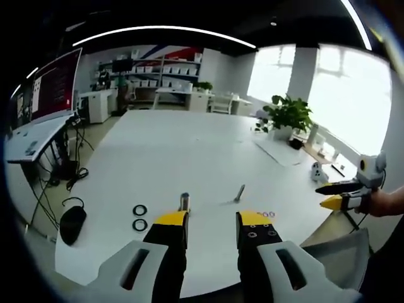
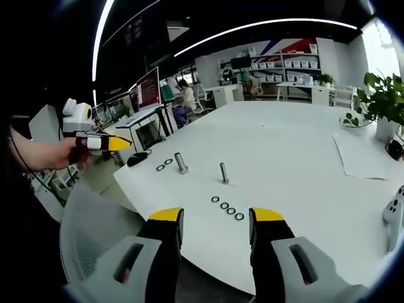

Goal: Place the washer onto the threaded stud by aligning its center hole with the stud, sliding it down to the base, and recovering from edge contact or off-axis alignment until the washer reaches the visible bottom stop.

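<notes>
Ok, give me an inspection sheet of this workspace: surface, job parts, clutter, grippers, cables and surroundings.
Surface: white table, mostly bare.
Job's things: two threaded studs stand upright; a row of four washers lies in front of them, two more washers beside the left stud. No washer on a stud.
Clutter: sheet of paper, potted plant, white controller at the table edge.
Grippers: left gripper and right gripper open, empty, held off the table's near edge.
Cables: black cables hang by the side desk.
Surroundings: monitor, shelves, bright windows.
</notes>
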`<action>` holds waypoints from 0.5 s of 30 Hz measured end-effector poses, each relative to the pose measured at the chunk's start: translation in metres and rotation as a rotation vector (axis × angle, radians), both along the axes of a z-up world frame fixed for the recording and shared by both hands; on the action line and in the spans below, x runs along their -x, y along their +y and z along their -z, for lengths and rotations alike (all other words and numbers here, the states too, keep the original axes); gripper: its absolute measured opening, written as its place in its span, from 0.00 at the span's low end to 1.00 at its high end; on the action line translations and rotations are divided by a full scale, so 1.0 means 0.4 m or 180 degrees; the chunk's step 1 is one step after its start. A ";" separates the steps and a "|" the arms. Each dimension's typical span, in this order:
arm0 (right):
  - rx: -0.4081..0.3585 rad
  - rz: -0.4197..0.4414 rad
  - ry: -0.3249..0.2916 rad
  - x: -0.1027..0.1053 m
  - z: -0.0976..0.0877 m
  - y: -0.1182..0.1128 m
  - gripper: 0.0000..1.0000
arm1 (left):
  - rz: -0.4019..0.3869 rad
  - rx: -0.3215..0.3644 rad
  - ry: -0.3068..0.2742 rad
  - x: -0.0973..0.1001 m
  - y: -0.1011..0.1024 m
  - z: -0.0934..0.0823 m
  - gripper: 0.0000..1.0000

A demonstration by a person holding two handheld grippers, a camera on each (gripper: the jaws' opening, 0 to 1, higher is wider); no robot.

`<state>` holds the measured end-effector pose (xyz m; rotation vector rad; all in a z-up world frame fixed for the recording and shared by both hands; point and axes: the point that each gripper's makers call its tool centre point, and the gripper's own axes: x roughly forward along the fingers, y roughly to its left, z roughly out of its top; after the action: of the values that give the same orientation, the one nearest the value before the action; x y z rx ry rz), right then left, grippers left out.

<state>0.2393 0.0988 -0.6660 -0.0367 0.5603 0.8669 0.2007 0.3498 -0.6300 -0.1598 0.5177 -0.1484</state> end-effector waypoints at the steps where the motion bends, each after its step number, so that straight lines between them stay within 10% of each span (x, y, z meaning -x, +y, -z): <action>1: -0.0001 -0.0001 0.0000 0.000 0.000 0.000 0.44 | -0.0003 -0.0005 -0.0001 0.000 0.001 0.000 0.29; 15: 0.0032 -0.0046 0.0026 0.000 0.006 0.022 0.44 | -0.0069 0.0005 0.0103 0.002 0.042 0.032 0.29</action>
<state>0.2393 0.1074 -0.6684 -0.0465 0.5727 0.8785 0.1997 0.3666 -0.6429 -0.1696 0.5480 -0.1252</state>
